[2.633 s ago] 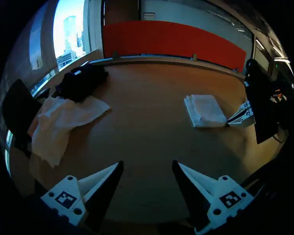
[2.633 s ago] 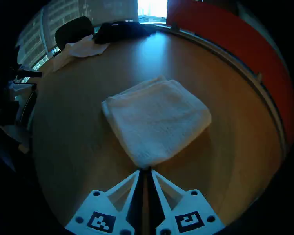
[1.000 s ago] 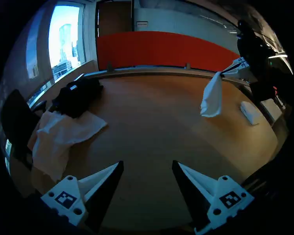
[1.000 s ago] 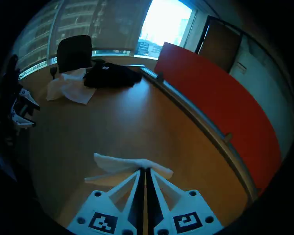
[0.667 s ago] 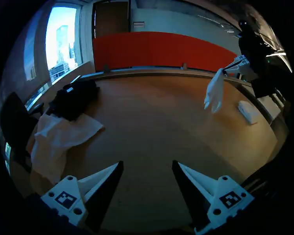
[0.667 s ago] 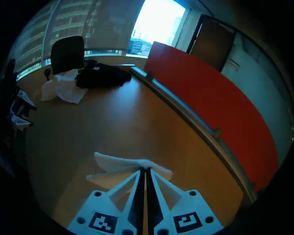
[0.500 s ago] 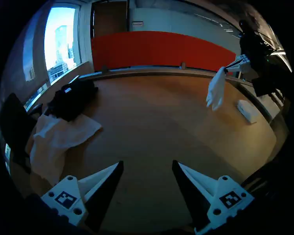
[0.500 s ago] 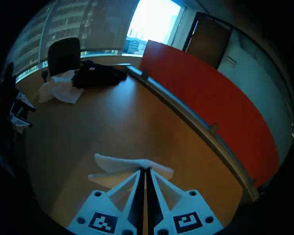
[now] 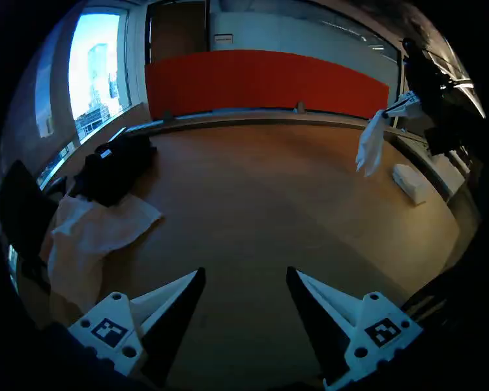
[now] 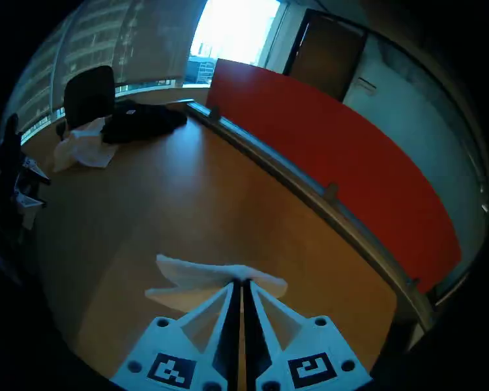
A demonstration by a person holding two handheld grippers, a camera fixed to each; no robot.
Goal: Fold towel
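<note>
Wooden table (image 9: 257, 195), red partition (image 9: 264, 78), window (image 9: 94, 78), hanging towel (image 9: 371, 143), perhaps a dark jacket (image 9: 114, 169)

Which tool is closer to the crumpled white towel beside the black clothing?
Left. The left tool hovers open near the crumpled towel, which lies off to its left; the right tool is across the table, holding a hanging towel in the air.
</note>
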